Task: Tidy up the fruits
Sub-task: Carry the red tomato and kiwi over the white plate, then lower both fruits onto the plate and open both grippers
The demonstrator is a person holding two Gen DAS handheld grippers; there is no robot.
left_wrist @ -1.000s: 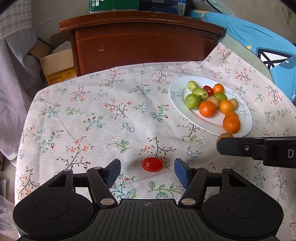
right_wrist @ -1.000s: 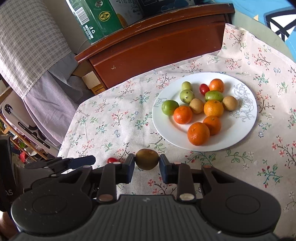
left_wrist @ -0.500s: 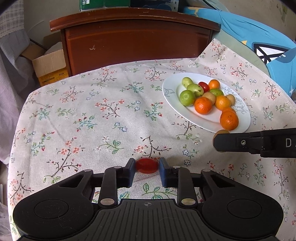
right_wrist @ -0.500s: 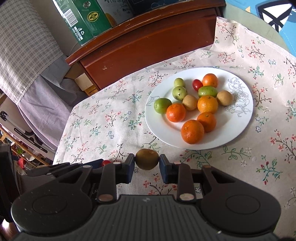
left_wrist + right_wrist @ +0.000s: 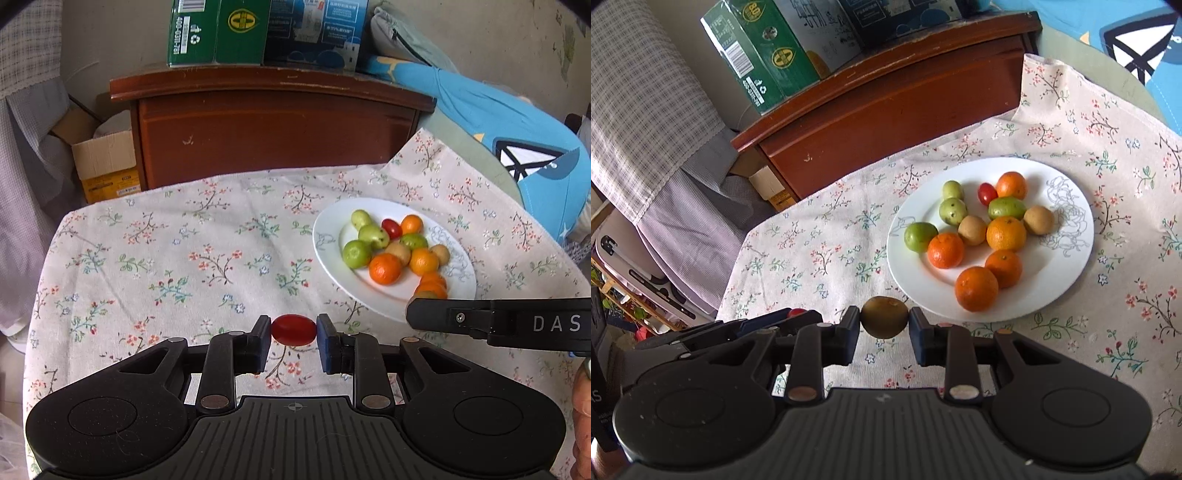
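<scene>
My left gripper (image 5: 294,329) is shut on a red cherry tomato (image 5: 293,329) and holds it above the floral tablecloth (image 5: 184,258). My right gripper (image 5: 884,322) is shut on a brown-green kiwi (image 5: 884,322), held just off the near-left rim of the white plate (image 5: 1067,236). The plate carries several oranges, green fruits, kiwis and one cherry tomato (image 5: 987,193). The right gripper shows in the left wrist view (image 5: 417,314) as a black bar at the plate's (image 5: 325,240) near edge. The left gripper shows low left in the right wrist view (image 5: 792,317).
A dark wooden cabinet (image 5: 273,125) stands behind the table with green and blue boxes (image 5: 218,33) on top. A cardboard box (image 5: 107,162) sits on the floor at the left. A blue plush toy (image 5: 498,122) lies at the right. Checked cloth (image 5: 646,92) hangs left.
My left gripper closed on the red cherry tomato and lifted it off the cloth. My right gripper, still holding the kiwi, rose and moved nearer the plate's rim.
</scene>
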